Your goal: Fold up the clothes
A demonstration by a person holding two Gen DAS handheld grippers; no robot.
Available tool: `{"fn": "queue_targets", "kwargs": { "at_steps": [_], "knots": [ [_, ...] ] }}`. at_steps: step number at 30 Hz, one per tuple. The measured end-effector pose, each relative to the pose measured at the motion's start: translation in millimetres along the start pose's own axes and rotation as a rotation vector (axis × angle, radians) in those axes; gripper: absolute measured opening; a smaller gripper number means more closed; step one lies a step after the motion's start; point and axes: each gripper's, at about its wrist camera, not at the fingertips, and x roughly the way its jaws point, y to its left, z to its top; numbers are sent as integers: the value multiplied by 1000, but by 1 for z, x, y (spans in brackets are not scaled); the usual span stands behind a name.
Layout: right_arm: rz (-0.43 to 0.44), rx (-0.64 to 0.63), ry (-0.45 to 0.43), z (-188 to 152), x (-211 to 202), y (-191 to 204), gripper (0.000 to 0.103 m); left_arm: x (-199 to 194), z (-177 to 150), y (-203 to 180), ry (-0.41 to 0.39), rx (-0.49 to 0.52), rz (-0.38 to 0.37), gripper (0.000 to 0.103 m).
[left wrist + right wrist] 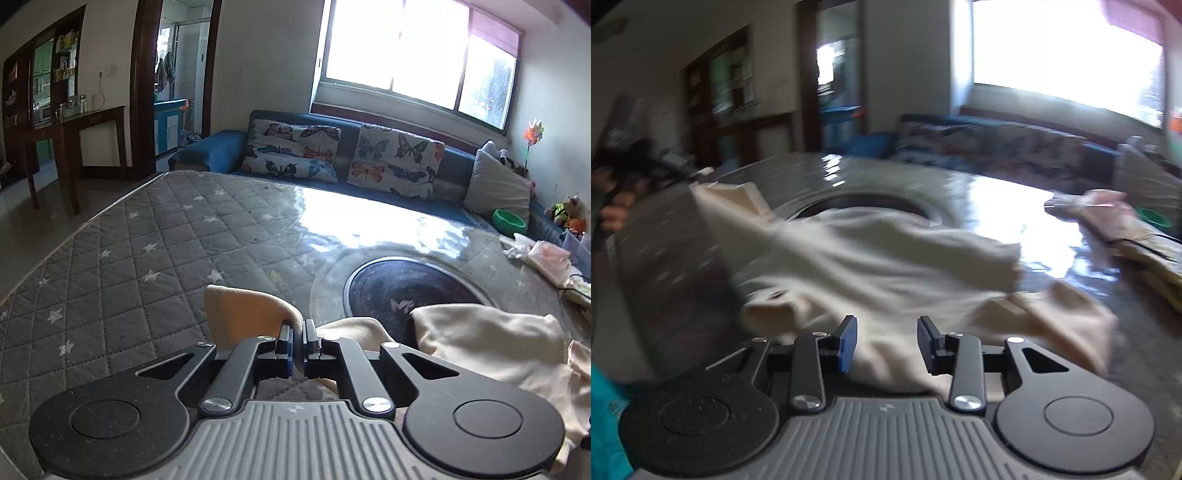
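My left gripper (298,325) pinches a corner of the cream garment (871,251), which lies rumpled on the table (147,236). My right gripper (886,332) is released above the cloth. I'd take the matching corner cleanly and pull it taut.

blue sofa (454,162); butterfly cushions (291,151); window (417,55); green bowl (509,220)

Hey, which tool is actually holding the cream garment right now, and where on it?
The left tool is shut on the cream garment, pinching a raised edge fold. The right tool is open above the cloth, gripping nothing.
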Motion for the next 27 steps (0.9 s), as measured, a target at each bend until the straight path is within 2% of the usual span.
{"fn": "queue_targets", "kwargs": {
  "at_steps": [1, 3, 5, 7, 8, 13, 15, 16, 20, 22, 24, 27],
  "knots": [
    [14, -19, 15, -1, 5, 7, 44, 1, -2, 0, 6, 3, 3, 5],
    [30, -53, 46, -4, 14, 19, 44, 4, -4, -1, 14, 6, 1, 5],
    [14, -82, 75, -10, 24, 25, 40, 2, -7, -1, 13, 2, -3, 5],
    [16, -81, 89, -12, 27, 27, 20, -4, -7, 3, 3, 0, -6, 5],
    [25, -76, 86, -13, 26, 27, 15, -7, -7, 5, -3, -1, -6, 5],
    [119, -102, 107, -11, 2, 29, 12, -17, -5, 15, -1, 12, 1, 6],
    [166, -101, 143, -14, -1, 32, 17, -12, -9, 20, 35, 16, 26, 9],
    [186, -89, 163, -16, -2, 31, 27, -7, -12, 24, 60, 12, 42, 10],
    [222, -43, 159, -10, -8, 21, 31, 3, -20, 39, 132, -14, 66, 12],
    [191, -6, 120, 2, -12, 7, 36, 2, -17, 41, 127, -14, 89, 19],
    [141, 23, 82, 13, -13, -9, 38, 0, -10, 41, 104, -12, 102, 25],
    [27, 109, 29, 32, -2, -48, 42, -1, 3, 26, 66, 25, 64, 40]
  ]
}}
